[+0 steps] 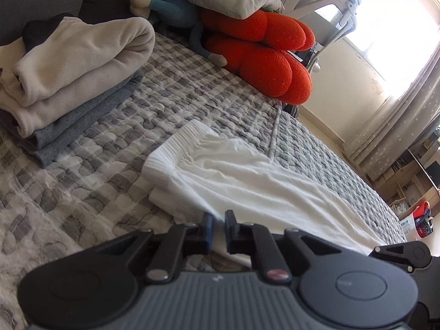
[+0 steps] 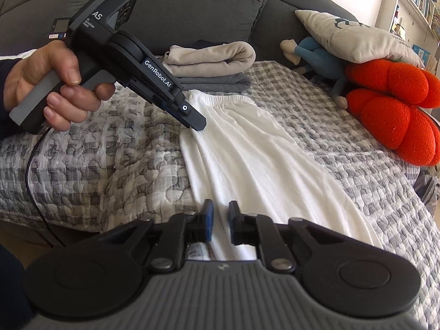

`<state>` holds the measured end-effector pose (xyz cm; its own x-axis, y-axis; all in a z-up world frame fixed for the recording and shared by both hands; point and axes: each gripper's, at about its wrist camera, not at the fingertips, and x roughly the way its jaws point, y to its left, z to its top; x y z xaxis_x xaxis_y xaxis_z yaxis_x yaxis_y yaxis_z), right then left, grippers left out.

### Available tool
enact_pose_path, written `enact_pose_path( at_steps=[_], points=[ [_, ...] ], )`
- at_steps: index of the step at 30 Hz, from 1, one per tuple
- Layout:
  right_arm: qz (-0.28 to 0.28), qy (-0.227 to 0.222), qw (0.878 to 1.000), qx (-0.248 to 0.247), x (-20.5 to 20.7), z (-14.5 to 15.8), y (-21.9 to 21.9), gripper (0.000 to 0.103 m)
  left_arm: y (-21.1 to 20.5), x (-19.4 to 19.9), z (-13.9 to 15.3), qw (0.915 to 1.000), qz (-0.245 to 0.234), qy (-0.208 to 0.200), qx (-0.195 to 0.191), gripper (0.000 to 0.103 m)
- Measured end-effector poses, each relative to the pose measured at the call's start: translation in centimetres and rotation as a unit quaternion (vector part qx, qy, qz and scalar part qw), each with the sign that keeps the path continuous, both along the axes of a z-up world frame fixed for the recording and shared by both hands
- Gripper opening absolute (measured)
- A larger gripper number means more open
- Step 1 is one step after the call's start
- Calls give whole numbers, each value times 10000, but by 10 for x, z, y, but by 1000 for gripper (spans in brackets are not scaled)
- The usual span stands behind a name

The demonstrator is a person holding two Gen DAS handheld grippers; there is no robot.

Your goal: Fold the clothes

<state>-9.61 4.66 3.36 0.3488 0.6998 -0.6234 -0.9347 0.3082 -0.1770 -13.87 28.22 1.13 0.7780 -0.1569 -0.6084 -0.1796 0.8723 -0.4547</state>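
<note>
White cotton garment with an elastic waistband [image 2: 247, 148] lies stretched along the grey-and-white checked quilted bedspread [image 2: 343, 148], waistband at twelve o'clock, near end running under the camera and cut off from sight; left gripper [image 2: 196, 123], held in a hand [image 2: 52, 82], is clenched on the garment's nine o'clock edge below the waistband, the pinched cloth itself masked by the fingertips; right gripper [image 2: 220, 217] is clenched on the near end of the same garment at six o'clock, white fabric showing in the narrow gap between the blue pads [image 2: 209, 220]; folded beige fleece on folded grey knitwear [image 2: 211, 66] stands at eleven o'clock beyond the waistband; red knitted lobed cushion [image 2: 398, 110] at two o'clock, partly under a pale pillow [image 2: 357, 38].
</note>
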Motion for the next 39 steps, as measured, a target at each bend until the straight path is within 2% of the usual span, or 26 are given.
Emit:
enact_pose_path(
  at_steps=[3,13,18,20,23,24,28,32,36,39],
  points=[
    [-76,52,10000,-20,1,-2,0,1,0,-1,4,9999,-33,-89,81,1],
    [93,65,9997,239,-13,7,-8,0,6,-12,15,9995,-8,-308,80,0],
    [50,211,9995,220,-10,5,-10,0,6,-9,4,9998,-24,-93,195,1],
    [12,252,9996,132,-9,-2,-7,0,4,-6,1,9991,-55,22,417,1],
    [-96,395,9984,381,-8,0,-16,6,3,-9,-1,9973,-104,97,721,3],
    [-155,437,9976,514,-8,5,-24,11,5,-13,-1,9977,-138,89,664,6],
    [-894,476,9893,1050,2,24,-82,16,18,-26,6,9988,-12,170,465,8],
    [-1974,198,9737,1116,13,31,-159,17,11,-31,29,9987,90,-52,507,9],
    [-3056,-38,9465,1033,23,31,-233,17,-40,-14,48,9965,-602,-319,495,25],
    [-3762,-199,9215,948,21,27,-279,17,-98,9,48,9893,-1244,-365,671,27]
  ],
)
